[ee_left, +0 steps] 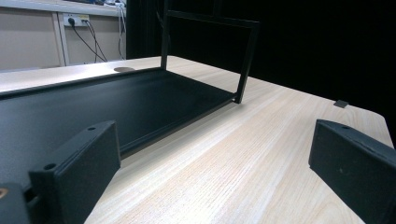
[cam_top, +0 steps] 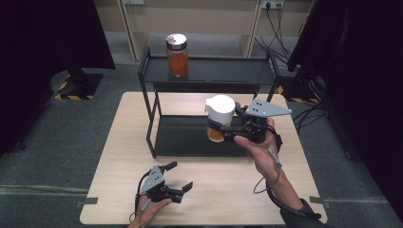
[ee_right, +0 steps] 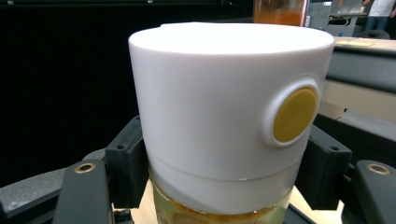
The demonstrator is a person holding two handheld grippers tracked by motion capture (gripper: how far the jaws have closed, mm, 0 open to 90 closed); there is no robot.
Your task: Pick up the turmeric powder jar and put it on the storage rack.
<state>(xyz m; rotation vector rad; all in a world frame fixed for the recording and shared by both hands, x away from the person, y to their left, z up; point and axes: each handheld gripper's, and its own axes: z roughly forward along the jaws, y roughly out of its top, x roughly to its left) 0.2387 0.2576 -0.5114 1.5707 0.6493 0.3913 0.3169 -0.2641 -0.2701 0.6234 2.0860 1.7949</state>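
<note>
Right hand-held gripper point(cam_top: 223, 129) clamped on white-capped jar point(cam_top: 219, 118) w/ amber contents, held upright in the air over rack's lower tray point(cam_top: 190, 137). Top shelf point(cam_top: 223, 71) lies up & beyond it, a red-filled jar point(cam_top: 177, 55) at its left end. Left hand-held gripper point(cam_top: 180, 176) wide, holding nothing, near front of surface point(cam_top: 228, 190), farther off.

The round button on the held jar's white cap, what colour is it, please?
Mustard yellow button; right gripper view.
</note>
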